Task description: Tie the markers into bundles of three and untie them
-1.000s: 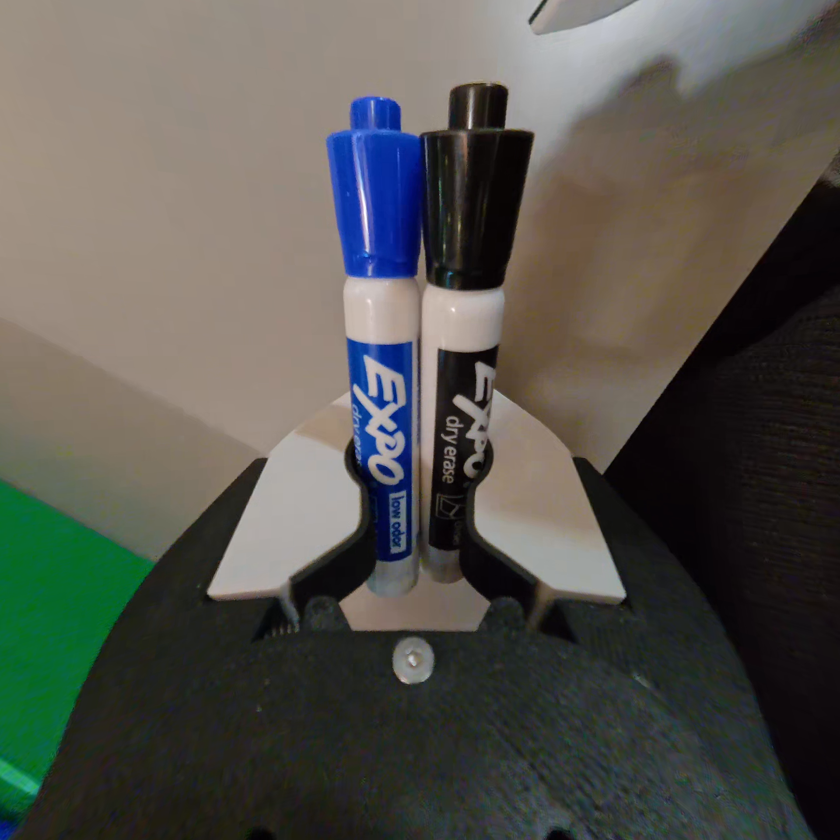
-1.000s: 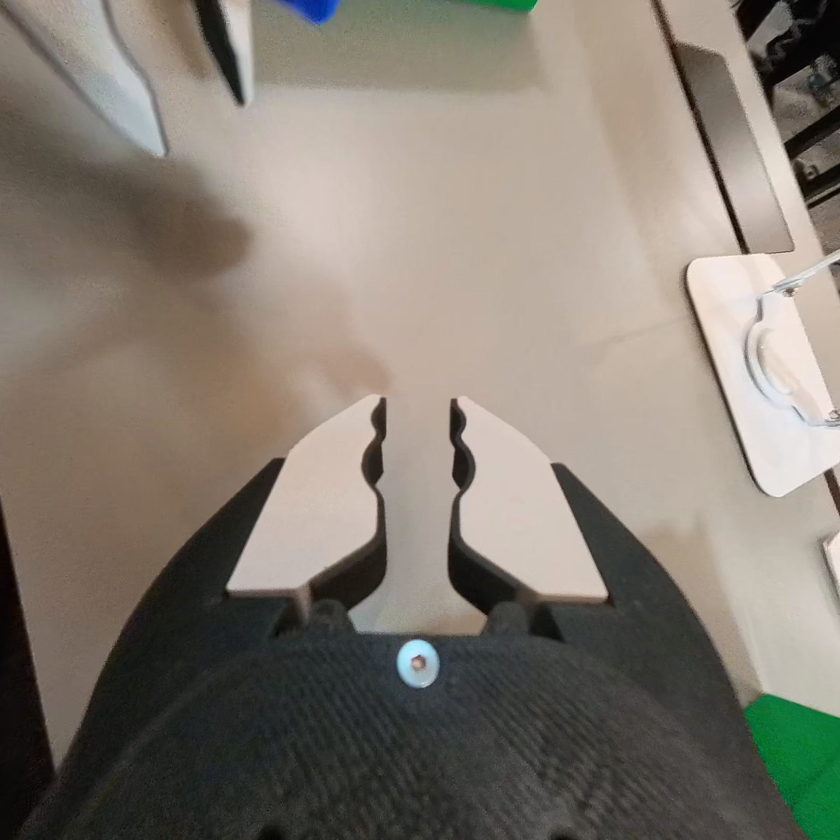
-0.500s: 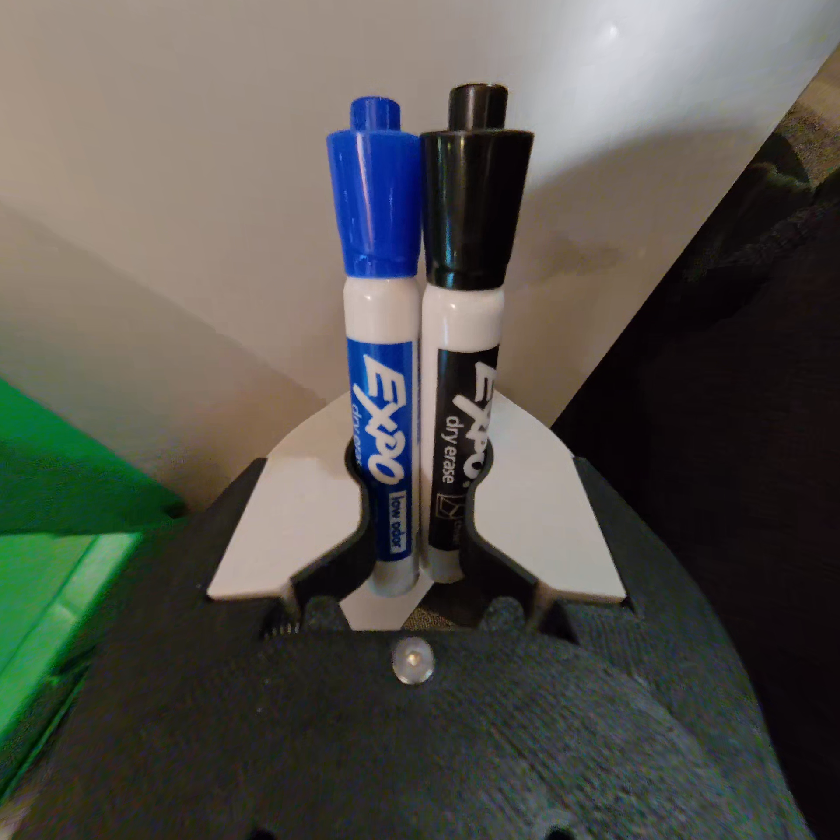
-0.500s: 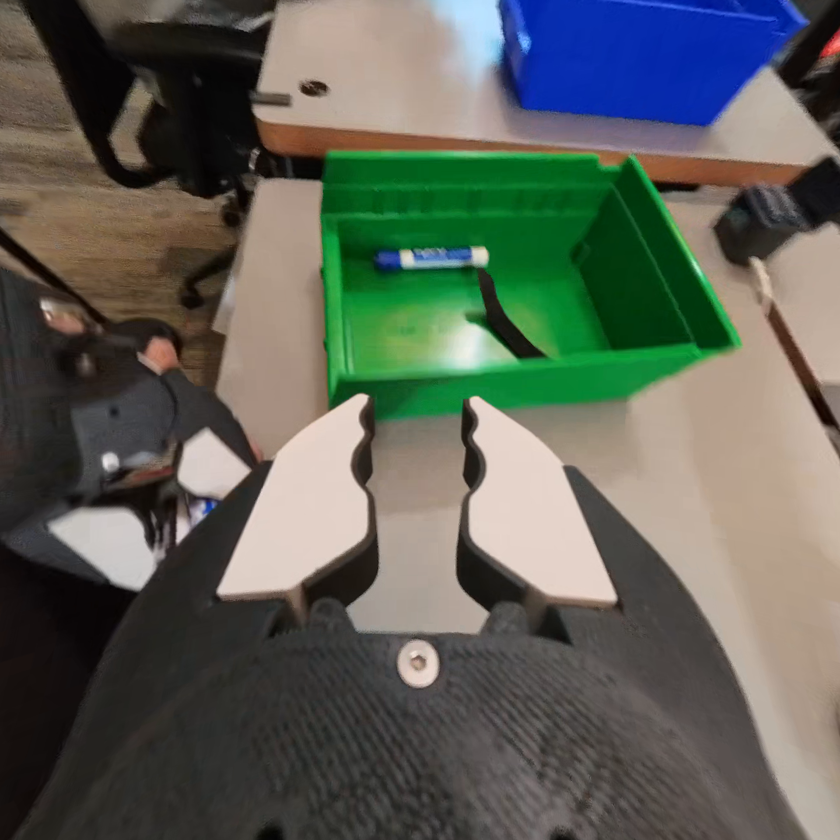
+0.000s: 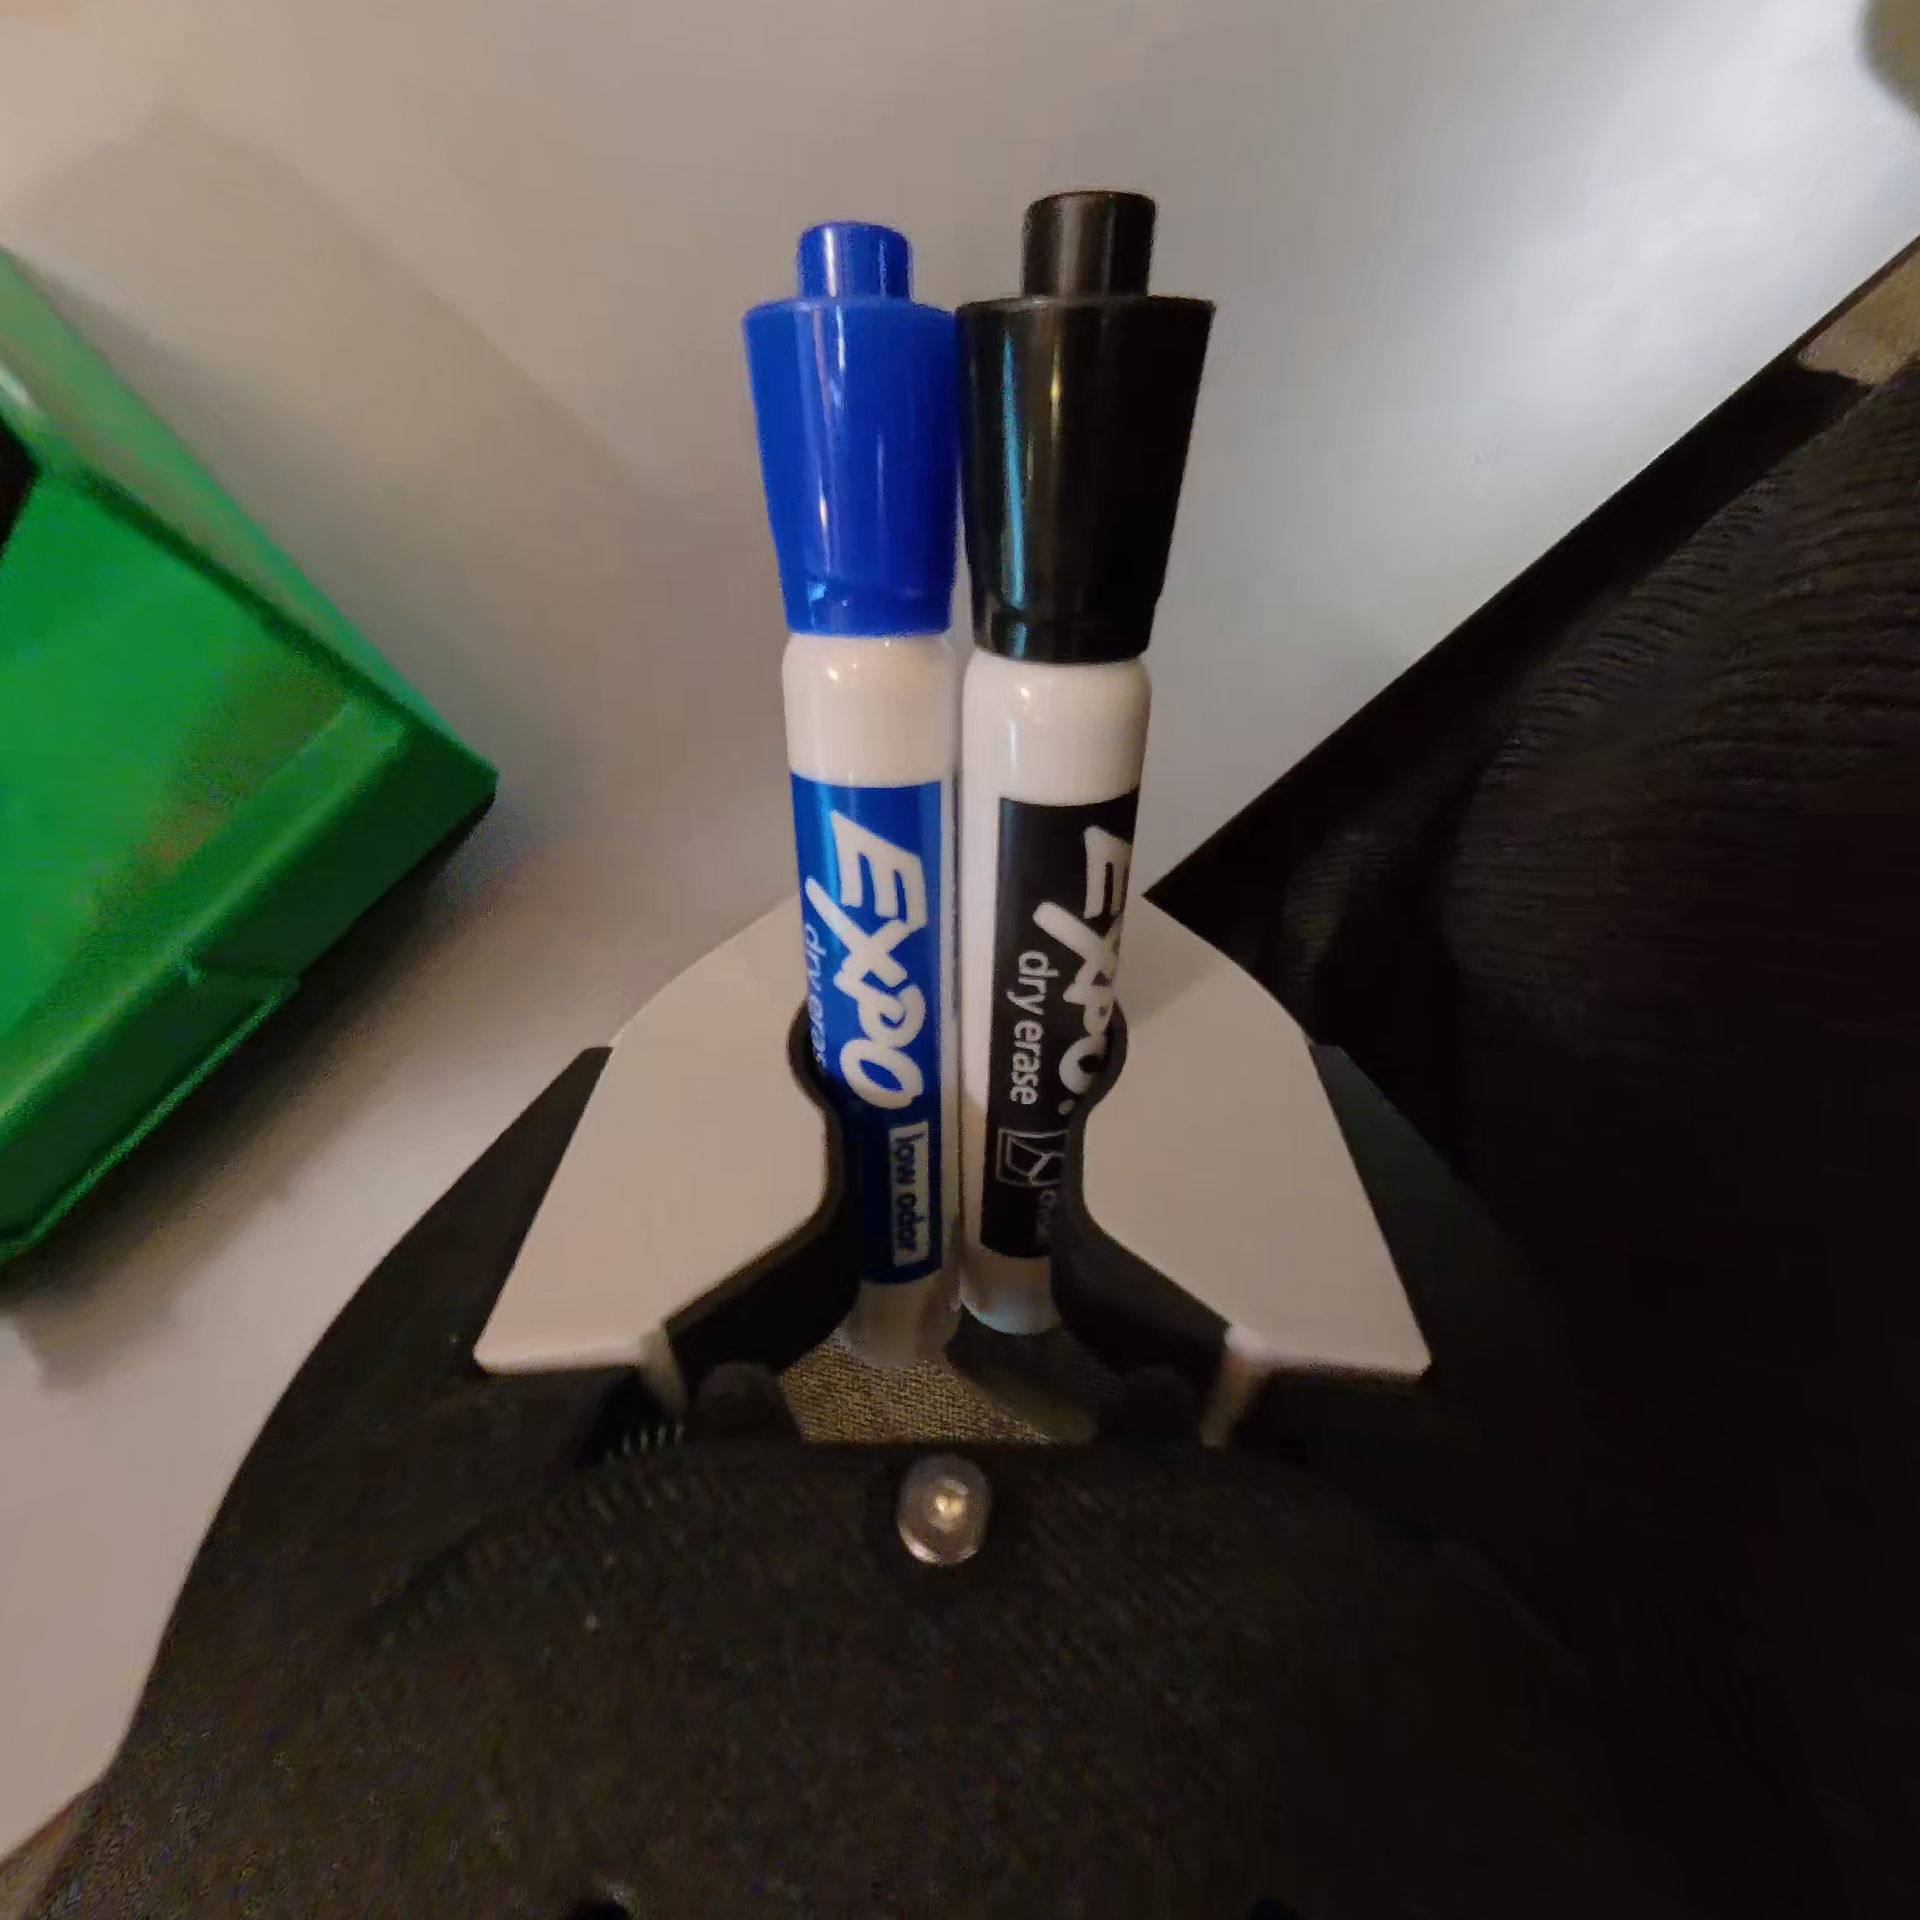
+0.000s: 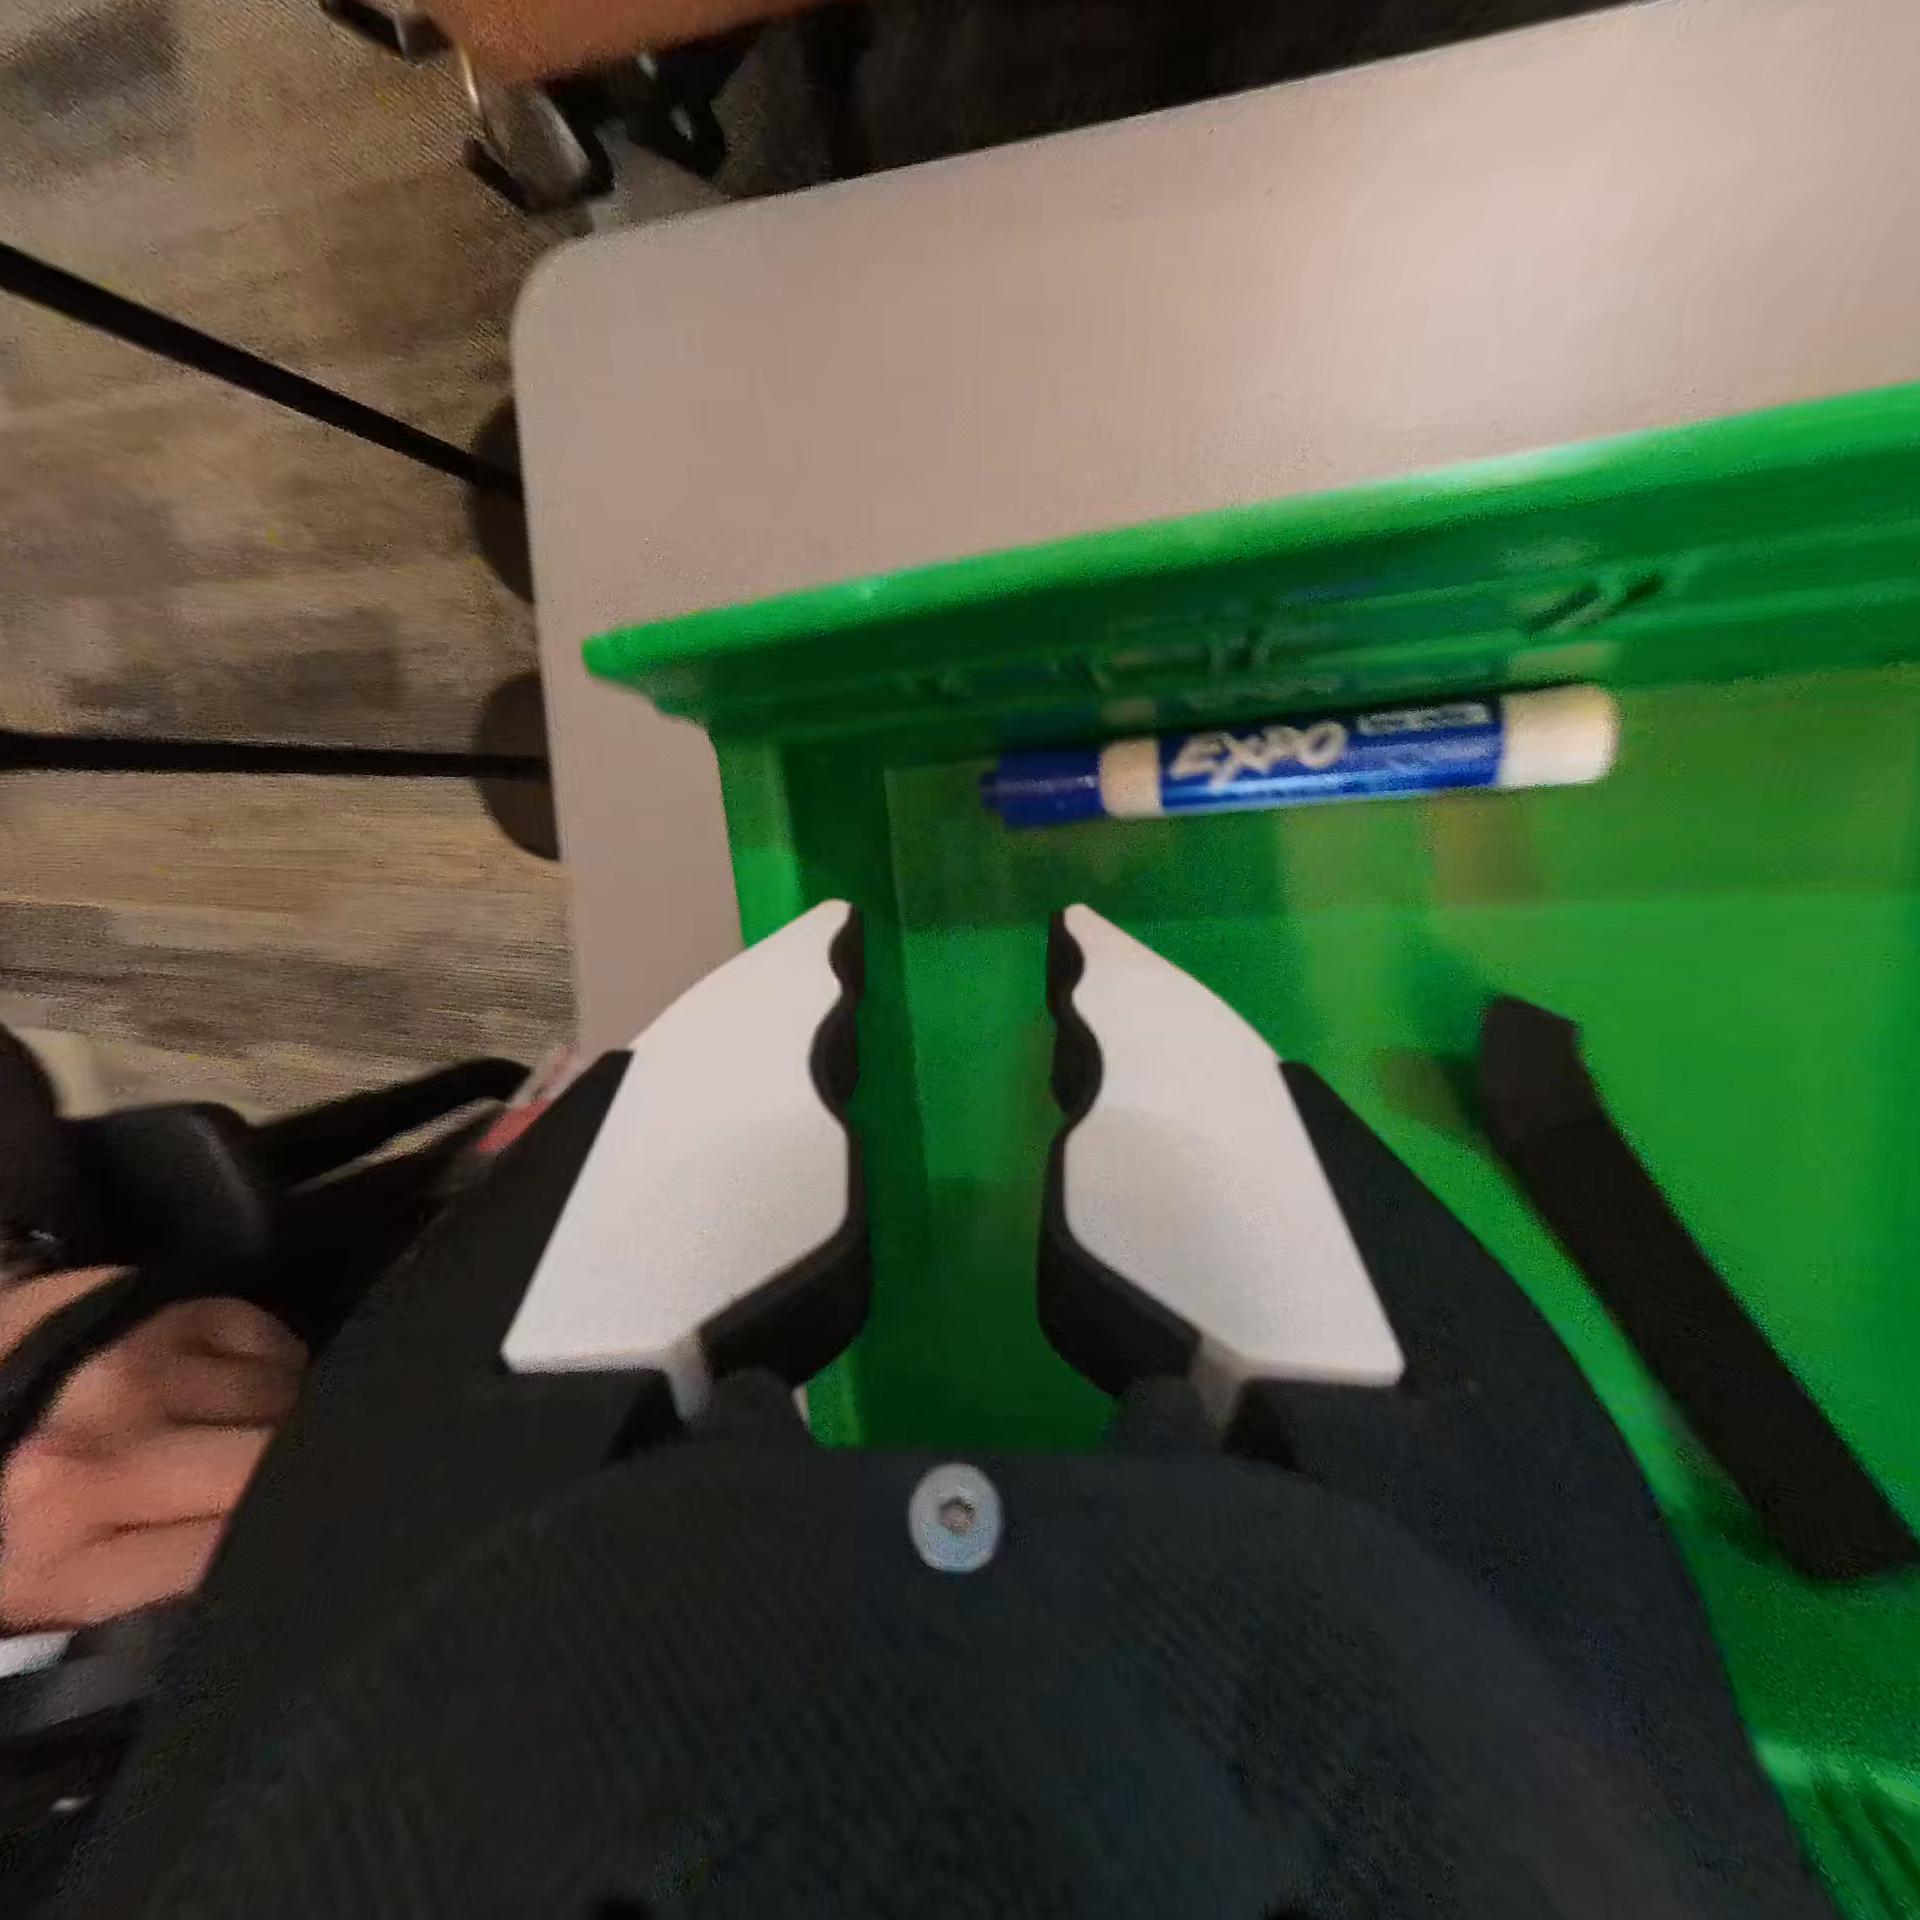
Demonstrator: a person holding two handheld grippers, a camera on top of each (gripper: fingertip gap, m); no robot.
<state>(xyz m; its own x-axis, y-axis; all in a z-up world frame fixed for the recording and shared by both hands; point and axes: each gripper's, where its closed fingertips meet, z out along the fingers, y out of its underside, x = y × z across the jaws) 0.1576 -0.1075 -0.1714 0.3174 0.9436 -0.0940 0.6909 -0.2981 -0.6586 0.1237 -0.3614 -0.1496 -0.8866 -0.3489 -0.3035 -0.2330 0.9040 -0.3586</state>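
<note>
Left wrist view: left gripper is clamped on two markers side by side, a blue marker and a black marker, caps pointing to 12 o'clock. The fingers grip only the lower barrels; most of each marker stands clear of the jaws. A corner of the green bin sits at 9 o'clock on the pale table, apart from the gripper. Dark fabric fills 3 to 5 o'clock; what it is cannot be told.

Risk, as a judgement: two round barrels share one pinch, so either could roll against the other or slide out if the grip eases or a cap knocks the bin wall.

Right wrist view: right gripper has its jaws parted with nothing between them, above the bin's left wall. Inside the bin a second blue marker lies flat against the far wall at 1 o'clock, and a black strip lies on the floor at 3 o'clock. A hand shows at 8 o'clock. The frame is blurred.

Risk: the open fingers straddle the wall line, so one could catch the rim and shove the bin.
</note>
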